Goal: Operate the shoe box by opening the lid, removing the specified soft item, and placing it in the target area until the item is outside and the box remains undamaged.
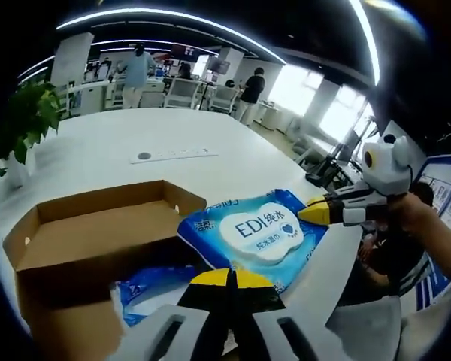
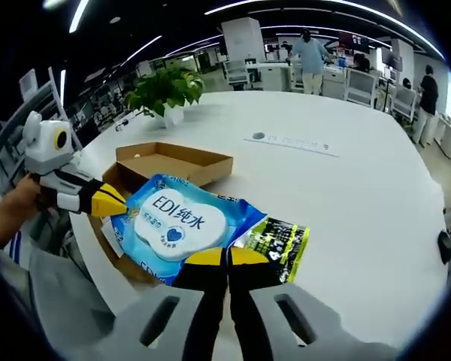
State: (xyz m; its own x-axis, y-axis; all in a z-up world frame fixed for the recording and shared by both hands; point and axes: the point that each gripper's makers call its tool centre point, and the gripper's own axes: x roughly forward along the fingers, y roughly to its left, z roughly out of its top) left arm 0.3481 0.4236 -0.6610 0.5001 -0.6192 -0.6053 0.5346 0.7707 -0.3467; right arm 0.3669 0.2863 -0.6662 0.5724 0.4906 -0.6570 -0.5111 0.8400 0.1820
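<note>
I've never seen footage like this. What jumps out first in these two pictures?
Most striking is the blue wet wipes pack, held between the two grippers above the white table: the left gripper is shut on one edge, the right gripper on the opposite edge. Just behind it sits the open cardboard shoe box, and a green-and-black packet lies beside the pack.
</note>
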